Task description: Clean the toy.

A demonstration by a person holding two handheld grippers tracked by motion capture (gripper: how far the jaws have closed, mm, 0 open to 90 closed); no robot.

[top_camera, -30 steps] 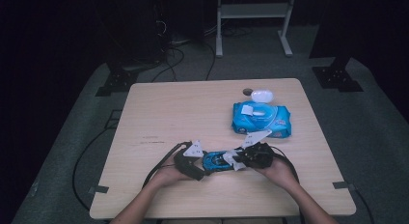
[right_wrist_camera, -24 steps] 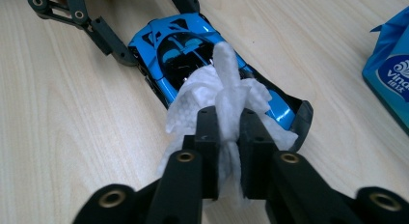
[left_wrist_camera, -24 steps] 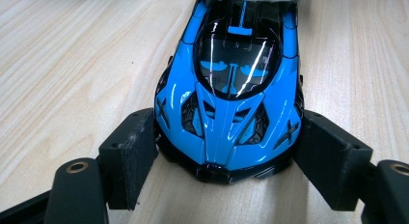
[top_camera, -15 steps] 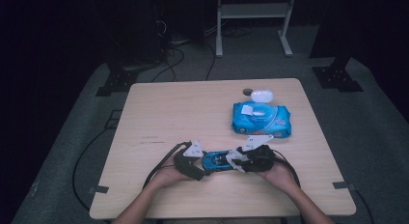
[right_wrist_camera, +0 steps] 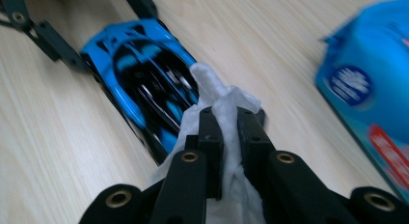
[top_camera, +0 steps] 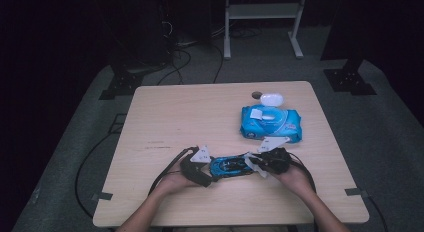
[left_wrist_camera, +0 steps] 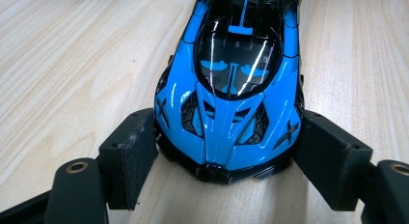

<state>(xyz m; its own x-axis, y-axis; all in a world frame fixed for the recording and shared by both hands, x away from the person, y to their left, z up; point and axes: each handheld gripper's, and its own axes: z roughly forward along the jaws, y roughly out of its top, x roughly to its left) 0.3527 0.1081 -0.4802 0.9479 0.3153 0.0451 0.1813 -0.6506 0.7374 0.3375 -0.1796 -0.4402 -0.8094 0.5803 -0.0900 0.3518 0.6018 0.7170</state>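
Note:
A blue and black toy car (top_camera: 229, 166) lies near the table's front edge. My left gripper (top_camera: 211, 172) is shut on one end of it, and in the left gripper view the pads (left_wrist_camera: 130, 156) press both sides of the car (left_wrist_camera: 231, 89). My right gripper (top_camera: 252, 164) is at the car's other end, shut on a crumpled white wipe (right_wrist_camera: 219, 96). The wipe rests against the car's bodywork (right_wrist_camera: 140, 84). In the right gripper view its jaws (right_wrist_camera: 230, 122) stand nearly together with the wipe pinched between them.
A blue pack of wet wipes (top_camera: 271, 123) lies just behind the right gripper, close to its right side (right_wrist_camera: 371, 89). A white oval lid (top_camera: 271, 98) and a small dark disc (top_camera: 256, 95) sit near the table's far edge. The wooden table (top_camera: 175, 117) has bare room at the left.
The right gripper with the wipe has shifted slightly along the car's end. The left gripper and the car have stayed in place.

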